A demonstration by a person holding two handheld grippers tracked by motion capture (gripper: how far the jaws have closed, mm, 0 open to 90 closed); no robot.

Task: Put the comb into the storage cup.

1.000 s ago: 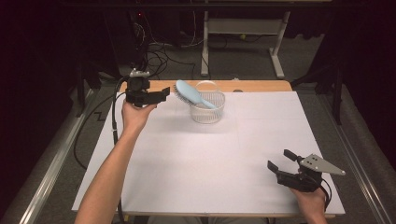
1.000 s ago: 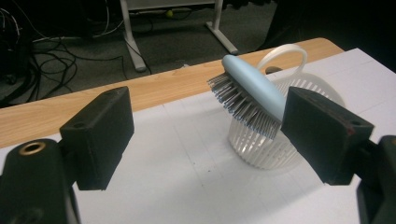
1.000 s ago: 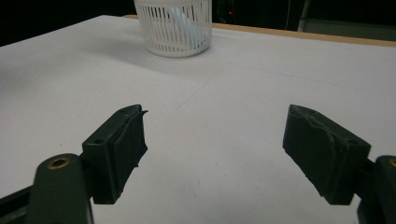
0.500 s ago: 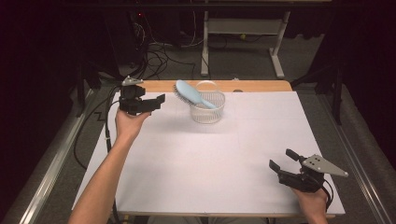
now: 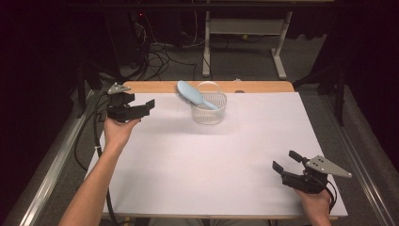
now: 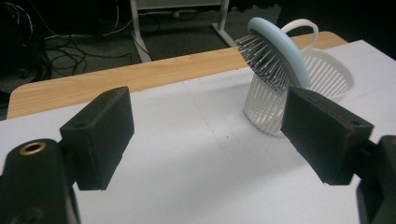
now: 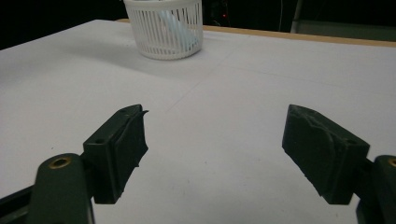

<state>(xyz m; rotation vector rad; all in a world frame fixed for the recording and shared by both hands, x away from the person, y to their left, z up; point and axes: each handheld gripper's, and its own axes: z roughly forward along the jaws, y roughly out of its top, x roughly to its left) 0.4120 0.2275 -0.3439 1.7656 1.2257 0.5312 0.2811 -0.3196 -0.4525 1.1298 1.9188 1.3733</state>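
Note:
A light blue hairbrush (image 5: 192, 95) stands handle-down in a white slatted basket (image 5: 210, 110) at the back middle of the table, its bristled head leaning out over the left rim. The left gripper view has the hairbrush (image 6: 275, 56) and basket (image 6: 327, 74) ahead at the right. My left gripper (image 5: 147, 107) is open and empty, held above the table's back left, apart from the basket. My right gripper (image 5: 286, 161) is open and empty near the front right corner. The right gripper view has the basket (image 7: 164, 29) far ahead.
White paper covers the table (image 5: 207, 165), with a wooden strip (image 5: 263, 86) bare along the far edge. Cables and a desk frame (image 5: 244, 28) lie on the dark floor beyond. Metal rails (image 5: 47, 174) run along both sides.
My left gripper has drawn back to the left, away from the basket and brush. The right gripper has stayed in place, open.

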